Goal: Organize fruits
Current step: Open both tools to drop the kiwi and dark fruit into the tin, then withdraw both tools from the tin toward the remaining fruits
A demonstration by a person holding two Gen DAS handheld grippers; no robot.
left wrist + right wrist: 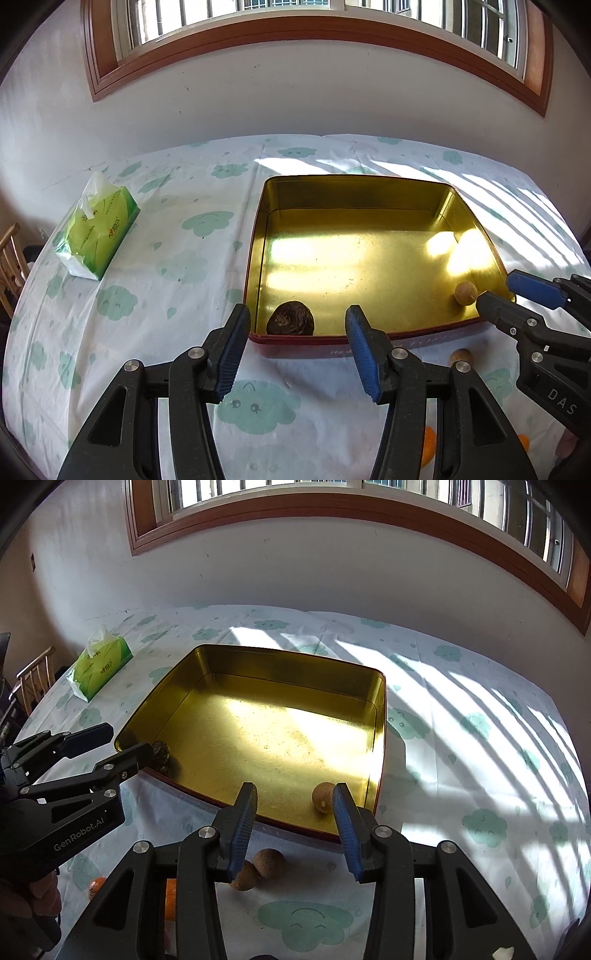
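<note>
A square tin, gold inside and red outside (369, 206) (280, 664), lies on the cloud-print tablecloth. A dark wrinkled fruit (290, 319) (162, 753) rests in its near left corner. My left gripper (297, 317) (129, 740) hangs open just above and in front of it, pads clear. A tan round fruit (324, 797) (465, 292) lies in the near right corner. It sits beside the right finger of my open right gripper (294, 790) (498, 290), not pinched. Two brown round fruits (271, 862) lie on the cloth before the tin.
Orange fruits (96, 886) (428, 446) lie on the cloth near the front edge, partly hidden by the grippers. A green tissue pack (98, 232) (99, 662) stands at the far left. A wooden chair (33, 679) is beyond the table's left edge. Wall and window are behind.
</note>
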